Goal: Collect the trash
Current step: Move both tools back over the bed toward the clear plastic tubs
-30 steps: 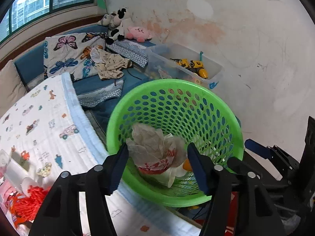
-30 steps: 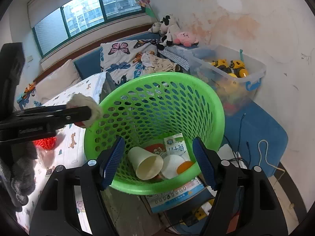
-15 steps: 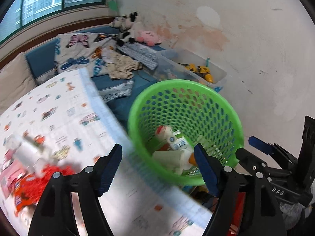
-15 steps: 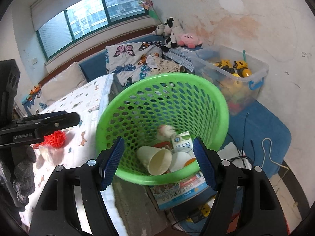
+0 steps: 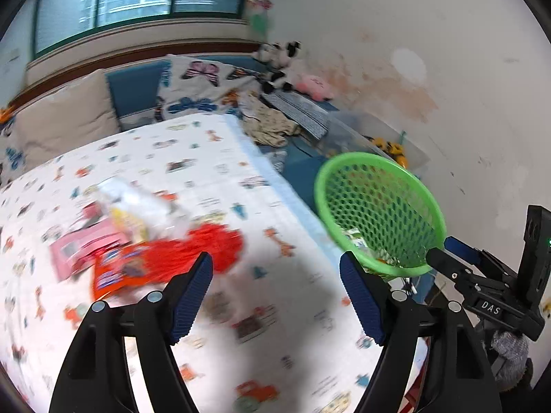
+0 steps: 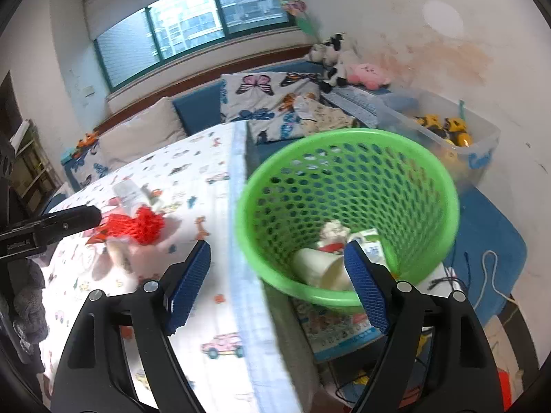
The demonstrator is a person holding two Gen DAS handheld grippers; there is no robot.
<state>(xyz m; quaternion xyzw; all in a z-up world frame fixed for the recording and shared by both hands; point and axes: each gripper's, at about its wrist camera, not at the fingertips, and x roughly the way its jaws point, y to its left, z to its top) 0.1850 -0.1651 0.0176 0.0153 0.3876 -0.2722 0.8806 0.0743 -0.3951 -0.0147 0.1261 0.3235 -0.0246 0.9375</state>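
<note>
Both claws were empty: the left gripper (image 5: 275,284) gaped over the printed bedsheet (image 5: 213,172), the right gripper (image 6: 275,272) was opening beside the green perforated plastic basket (image 6: 347,144). A fetching step was judged underway; the red mesh bag (image 5: 203,246) among wrappers needed grasping next.

Pink plush (image 6: 367,75), toy bin (image 6: 458,144), window (image 6: 186,31).

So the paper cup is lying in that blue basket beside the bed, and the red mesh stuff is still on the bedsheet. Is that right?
Not quite: the basket is green, not blue. The right wrist view shows its perforated green wall plainly, with the paper cup lying inside it among other trash. The rest holds: the basket sits beside the bed, and the red mesh still lies on the patterned bedsheet.
</note>
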